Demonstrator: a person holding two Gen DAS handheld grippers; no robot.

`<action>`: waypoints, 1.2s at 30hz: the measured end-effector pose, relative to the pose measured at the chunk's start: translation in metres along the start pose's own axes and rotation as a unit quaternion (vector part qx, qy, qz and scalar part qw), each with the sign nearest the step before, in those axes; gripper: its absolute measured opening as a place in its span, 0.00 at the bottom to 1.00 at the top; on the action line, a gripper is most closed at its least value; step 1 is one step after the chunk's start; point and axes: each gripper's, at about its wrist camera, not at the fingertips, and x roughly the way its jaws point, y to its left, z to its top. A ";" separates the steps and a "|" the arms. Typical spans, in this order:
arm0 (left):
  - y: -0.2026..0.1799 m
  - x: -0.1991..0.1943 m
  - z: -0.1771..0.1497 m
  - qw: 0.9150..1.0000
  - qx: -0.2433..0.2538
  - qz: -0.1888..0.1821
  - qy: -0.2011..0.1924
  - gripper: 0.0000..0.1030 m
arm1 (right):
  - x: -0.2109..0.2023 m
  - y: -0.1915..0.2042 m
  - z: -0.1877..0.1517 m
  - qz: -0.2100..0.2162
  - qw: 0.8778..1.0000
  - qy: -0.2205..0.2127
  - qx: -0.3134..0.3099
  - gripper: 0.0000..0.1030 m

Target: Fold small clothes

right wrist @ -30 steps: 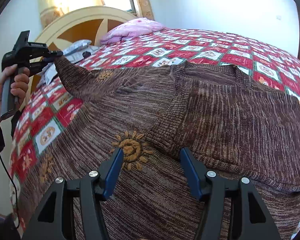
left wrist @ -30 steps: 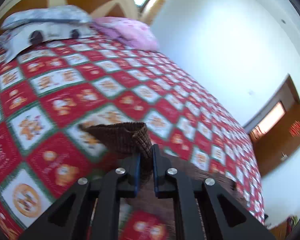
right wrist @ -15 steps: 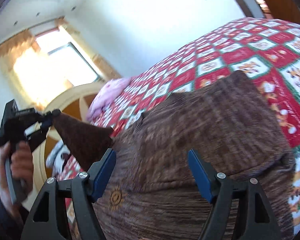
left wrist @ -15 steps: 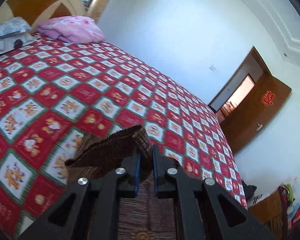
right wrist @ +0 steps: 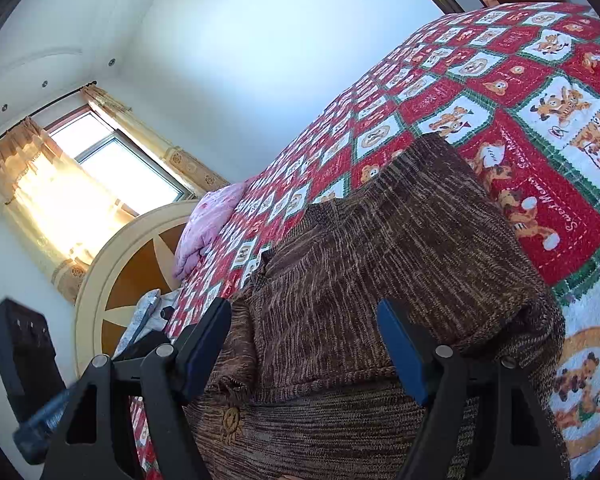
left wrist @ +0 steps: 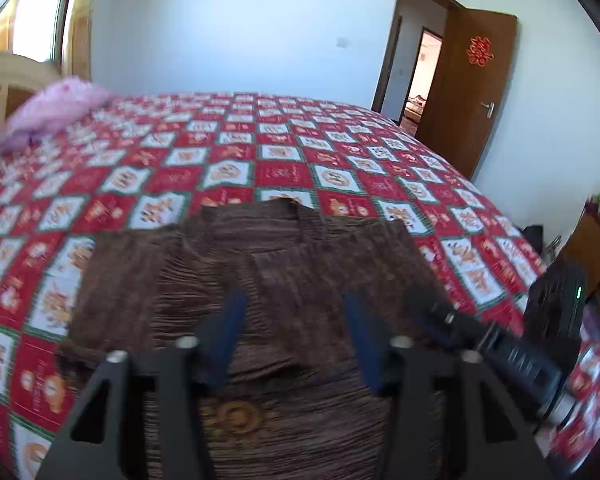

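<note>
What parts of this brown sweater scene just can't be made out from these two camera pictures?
- Sweater hem: cut off by the bottom edge and the left gripper in the left wrist view.
- Sweater's near part: covered by the right gripper in the right wrist view.
- Red door decoration: too small to read.
- Pink pillow: blurred in the left wrist view.

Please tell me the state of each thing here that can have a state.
Left gripper: open, holds nothing.
Right gripper: open, holds nothing.
Sweater: flat on the bedspread, sleeves folded in.
Door: open.
Curtains: drawn aside.
</note>
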 end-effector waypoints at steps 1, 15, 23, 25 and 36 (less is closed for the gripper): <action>0.009 -0.007 -0.005 1.000 0.012 0.018 -0.011 0.71 | 0.001 0.001 0.000 -0.001 1.000 0.002 -0.003 0.74; 0.155 0.046 -0.035 0.953 -0.027 0.290 0.081 0.78 | 0.021 0.013 -0.009 -0.043 0.997 0.035 -0.058 0.74; 0.182 0.040 -0.043 0.963 -0.108 0.233 0.076 0.96 | 0.048 0.120 -0.041 -0.103 0.957 0.078 -0.259 0.74; 0.187 0.037 -0.045 0.965 -0.124 0.218 0.072 0.96 | 0.072 0.152 -0.059 -0.115 0.934 0.115 -0.317 0.74; 0.191 0.037 -0.051 0.968 -0.138 0.201 0.062 1.00 | 0.148 0.161 -0.089 -0.206 0.891 0.186 -0.358 0.19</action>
